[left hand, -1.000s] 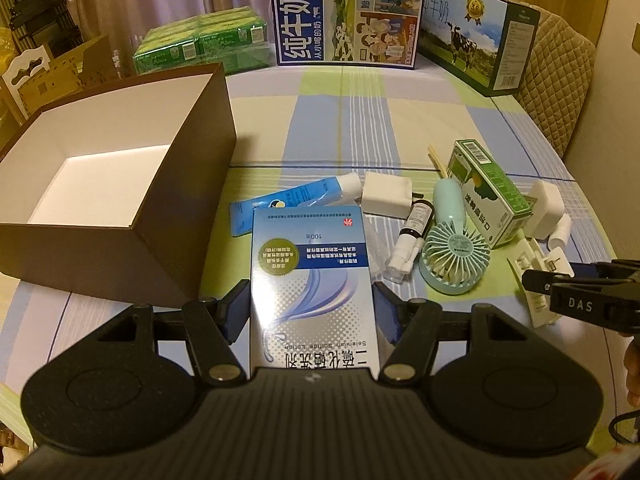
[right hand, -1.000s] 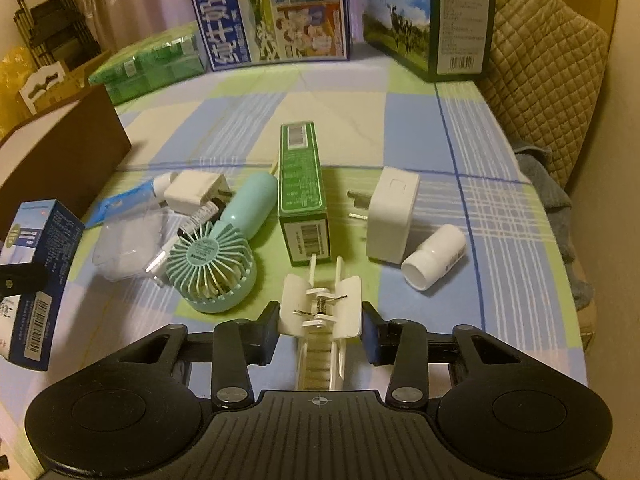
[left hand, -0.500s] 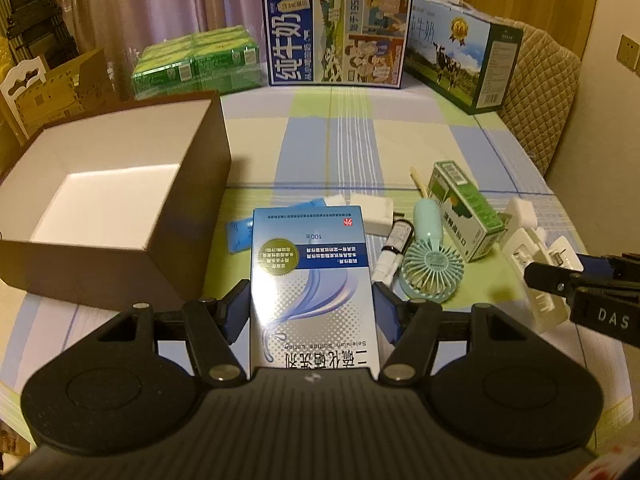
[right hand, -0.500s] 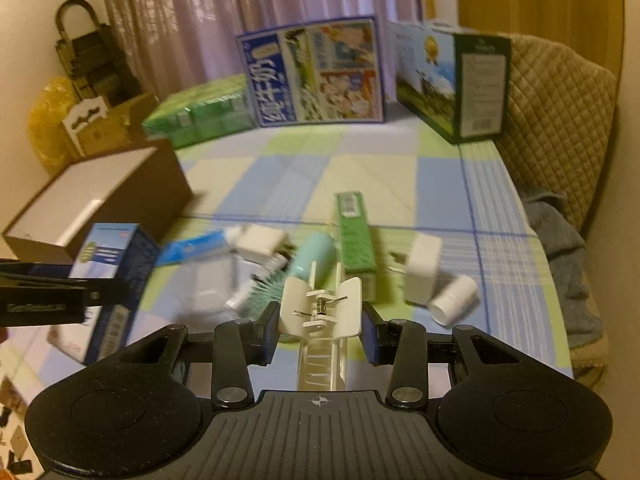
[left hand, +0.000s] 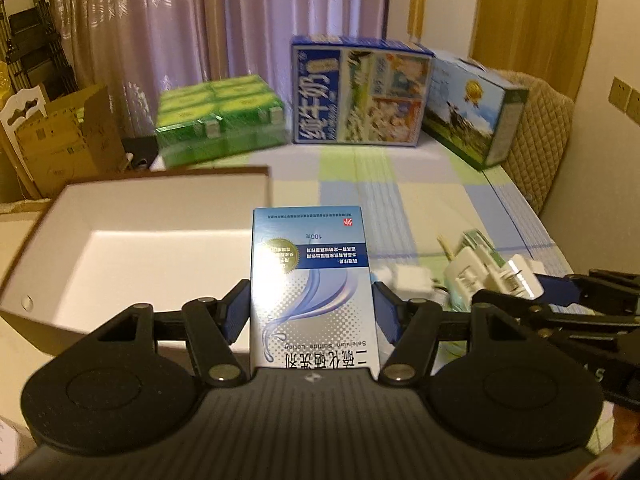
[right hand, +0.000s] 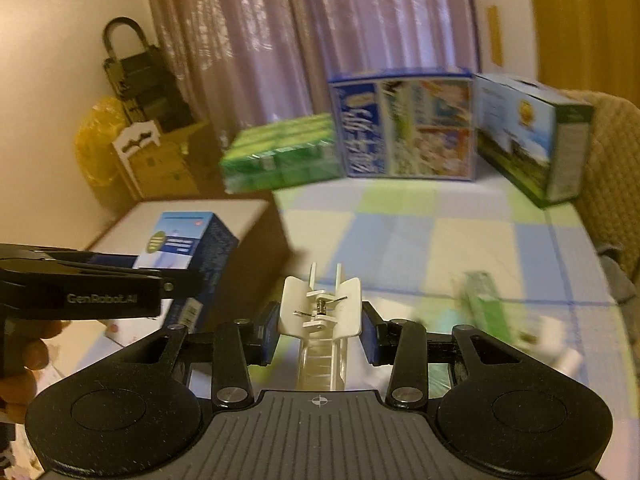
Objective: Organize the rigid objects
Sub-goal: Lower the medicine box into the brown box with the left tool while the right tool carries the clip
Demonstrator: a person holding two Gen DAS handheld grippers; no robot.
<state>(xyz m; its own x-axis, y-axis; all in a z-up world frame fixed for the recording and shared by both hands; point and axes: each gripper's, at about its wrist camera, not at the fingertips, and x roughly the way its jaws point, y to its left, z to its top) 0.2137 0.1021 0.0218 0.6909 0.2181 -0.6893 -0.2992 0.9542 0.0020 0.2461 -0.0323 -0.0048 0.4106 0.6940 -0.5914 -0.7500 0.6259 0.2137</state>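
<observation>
My left gripper (left hand: 311, 310) is shut on a blue and white lotion box (left hand: 312, 264), held upright above the table beside the open brown box's white inside (left hand: 152, 264). At the right edge of that view my right gripper (left hand: 552, 284) is shut on a white plastic clip (left hand: 492, 276). In the right wrist view the white clip (right hand: 320, 312) sits between the pads of my right gripper (right hand: 320, 330). To its left, the left gripper (right hand: 172, 280) carries the lotion box (right hand: 188, 244) next to the brown box (right hand: 256, 248). A person's hand (right hand: 28, 356) holds that gripper.
A blue milk carton (left hand: 360, 96), a green-sided carton (left hand: 472, 116) and green packs (left hand: 216, 120) line the table's far edge. A small green box (right hand: 484, 308) and a white charger (left hand: 412, 276), both blurred, lie at the right. A quilted chair (left hand: 548, 132) stands to the right, cardboard boxes (left hand: 60, 140) to the left.
Both grippers have risen and swung left toward the brown box, each keeping its load. The small items on the table have slid toward the lower right of both views.
</observation>
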